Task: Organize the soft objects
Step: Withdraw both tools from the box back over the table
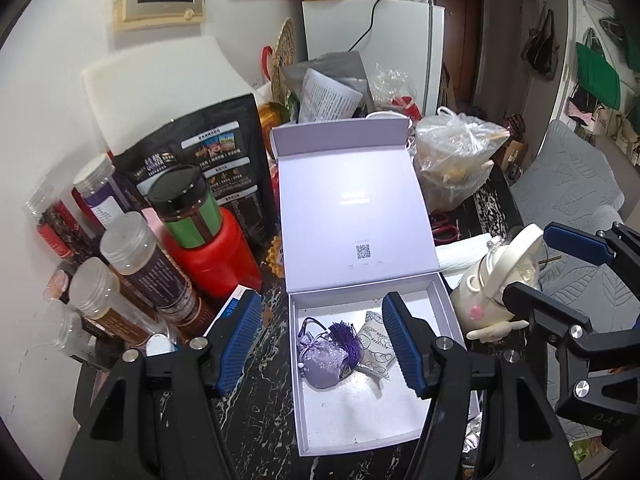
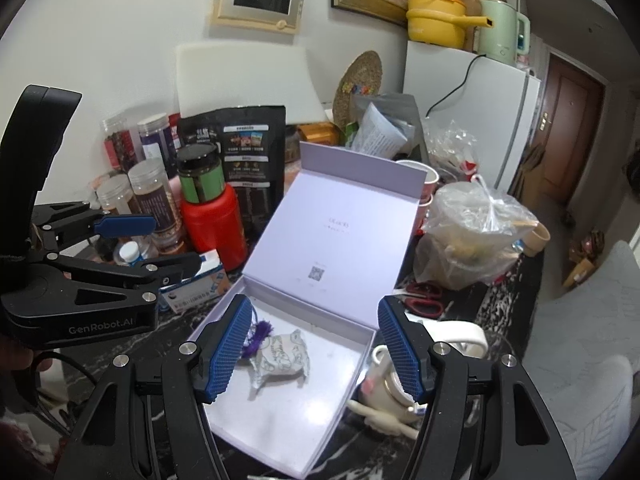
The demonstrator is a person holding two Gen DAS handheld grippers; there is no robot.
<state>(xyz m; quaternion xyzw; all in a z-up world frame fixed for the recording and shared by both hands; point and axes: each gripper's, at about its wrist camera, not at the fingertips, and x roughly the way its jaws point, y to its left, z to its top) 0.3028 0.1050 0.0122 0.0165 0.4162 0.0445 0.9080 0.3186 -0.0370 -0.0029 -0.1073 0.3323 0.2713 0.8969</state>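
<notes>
Both sets of jaws stand open and empty. Between the left gripper's (image 1: 326,344) jaws, lower down, the purple pouch (image 1: 322,360) lies in the white box (image 1: 360,436), touching the printed sachet (image 1: 376,346) beside the right-hand jaw. The right gripper (image 2: 316,352) hangs over the same box, the sachet just inside its left jaw. Both soft things seem packed already; closing the lid (image 1: 348,208) looks next, so clear the rim first and keep off the teapot (image 1: 496,280) outside the box.

A lilac box (image 1: 304,412) is standing open, lid leaning back. Inside, at its far end, a purple satin pouch (image 1: 322,364) (tassel on top) is lying left of, and touching, a cream printed sachet (image 1: 376,344).
</notes>
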